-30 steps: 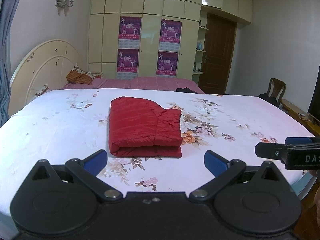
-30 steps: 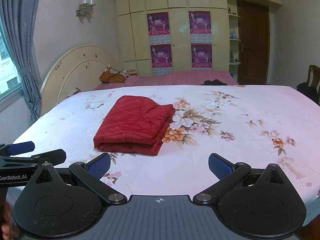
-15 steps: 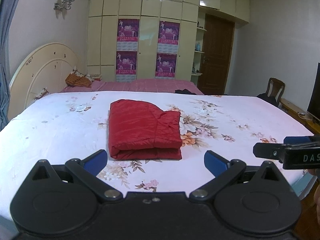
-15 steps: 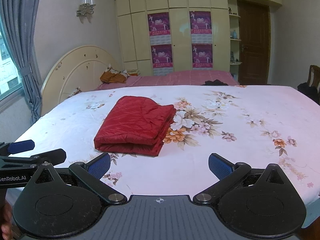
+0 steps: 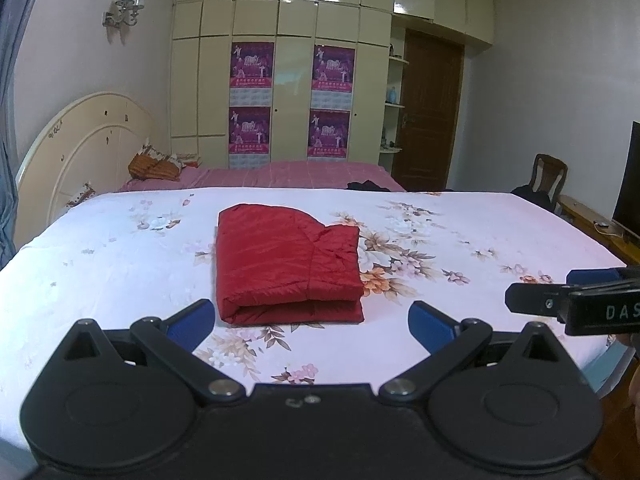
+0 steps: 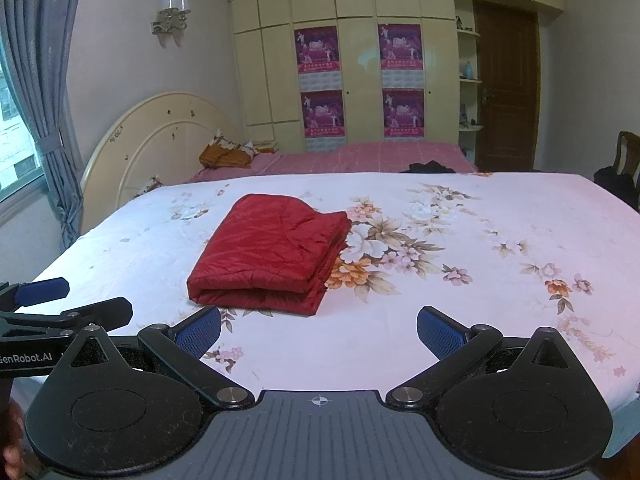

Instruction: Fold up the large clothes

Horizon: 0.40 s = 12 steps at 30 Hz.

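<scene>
A: Where is the red jacket [image 5: 288,264] sitting?

B: Folded into a thick rectangle on the bed [image 5: 480,232], on the white floral sheet, a bit left of the middle. The fold edge faces the cameras, and the layers show along the near side. In the right wrist view the red jacket [image 6: 268,252] lies beside a large printed flower cluster.

A: And the left tongs [image 5: 312,322]?

B: Spread wide, blue pads far apart, nothing between them. They hang at the near edge of the bed, clear of the jacket.

A: The right tongs [image 6: 319,330]?

B: The same: fingers splayed wide, holding nothing, well short of the jacket. Each tool also shows at the edge of the other's view, side by side at the foot of the bed.

A: What has changed from a second ago?

B: Very little. The jacket lies in the same spot with the same folds. From the left wrist, the view has tipped up a little, so the jacket and bed sit slightly lower in the picture and more of the wardrobe [image 5: 280,80] and door [image 5: 428,112] shows. The right wrist view is almost unmoved. Both tongs have stayed open by the same amount.
</scene>
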{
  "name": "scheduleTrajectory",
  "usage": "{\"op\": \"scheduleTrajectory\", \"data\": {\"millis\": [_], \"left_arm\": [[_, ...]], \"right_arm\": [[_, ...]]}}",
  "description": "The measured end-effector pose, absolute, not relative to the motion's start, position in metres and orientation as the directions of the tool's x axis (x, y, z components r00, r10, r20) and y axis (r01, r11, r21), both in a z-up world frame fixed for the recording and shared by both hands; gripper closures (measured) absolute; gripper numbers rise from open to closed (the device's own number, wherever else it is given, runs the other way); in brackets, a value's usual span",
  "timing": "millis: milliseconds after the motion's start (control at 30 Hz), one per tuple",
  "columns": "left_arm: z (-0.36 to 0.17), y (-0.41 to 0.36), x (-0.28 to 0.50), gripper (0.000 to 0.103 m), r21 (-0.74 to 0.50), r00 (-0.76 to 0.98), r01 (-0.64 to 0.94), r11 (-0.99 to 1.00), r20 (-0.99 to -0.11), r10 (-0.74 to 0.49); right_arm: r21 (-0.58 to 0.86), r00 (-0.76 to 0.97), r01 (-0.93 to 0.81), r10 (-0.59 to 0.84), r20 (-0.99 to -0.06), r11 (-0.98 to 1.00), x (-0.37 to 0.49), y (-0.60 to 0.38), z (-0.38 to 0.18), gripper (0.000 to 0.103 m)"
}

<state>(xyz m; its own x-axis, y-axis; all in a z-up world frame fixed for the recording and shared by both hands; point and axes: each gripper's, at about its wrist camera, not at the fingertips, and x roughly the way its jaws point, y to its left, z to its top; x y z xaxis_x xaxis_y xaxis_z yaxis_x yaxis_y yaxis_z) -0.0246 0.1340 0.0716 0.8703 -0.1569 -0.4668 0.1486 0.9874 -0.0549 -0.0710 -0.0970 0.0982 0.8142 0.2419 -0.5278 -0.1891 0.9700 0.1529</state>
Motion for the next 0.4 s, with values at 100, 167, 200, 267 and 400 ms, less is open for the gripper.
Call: {"op": "scheduleTrajectory", "data": {"millis": [100, 167, 200, 267, 400], "left_arm": [[0.0719, 0.1339, -0.0279, 0.0, -0.035, 0.883, 0.136, 0.99, -0.449, -0.137], [0.072, 0.1358, -0.0266, 0.0, -0.035, 0.883, 0.136, 0.99, -0.45, -0.138], [0.072, 0.137, -0.0256, 0.0, -0.043, 0.881, 0.14, 0.989, -0.451, -0.144], [0.072, 0.138, -0.0248, 0.0, -0.055, 0.877, 0.141, 0.988, -0.455, -0.151], [0.0716, 0.1363, -0.0242, 0.0, -0.058, 0.875, 0.135, 0.989, -0.461, -0.146]], "right_arm": [[0.152, 0.814, -0.189, 0.241, -0.528, 0.97, -0.0711, -0.0971, 0.0986, 0.0], [0.152, 0.815, -0.189, 0.241, -0.527, 0.97, -0.0715, -0.097, 0.0986, 0.0], [0.152, 0.814, -0.19, 0.242, -0.528, 0.97, -0.0709, -0.0974, 0.0985, 0.0], [0.151, 0.814, -0.19, 0.241, -0.528, 0.97, -0.0713, -0.0972, 0.0986, 0.0], [0.152, 0.813, -0.19, 0.242, -0.529, 0.97, -0.0716, -0.0973, 0.0989, 0.0]]}}
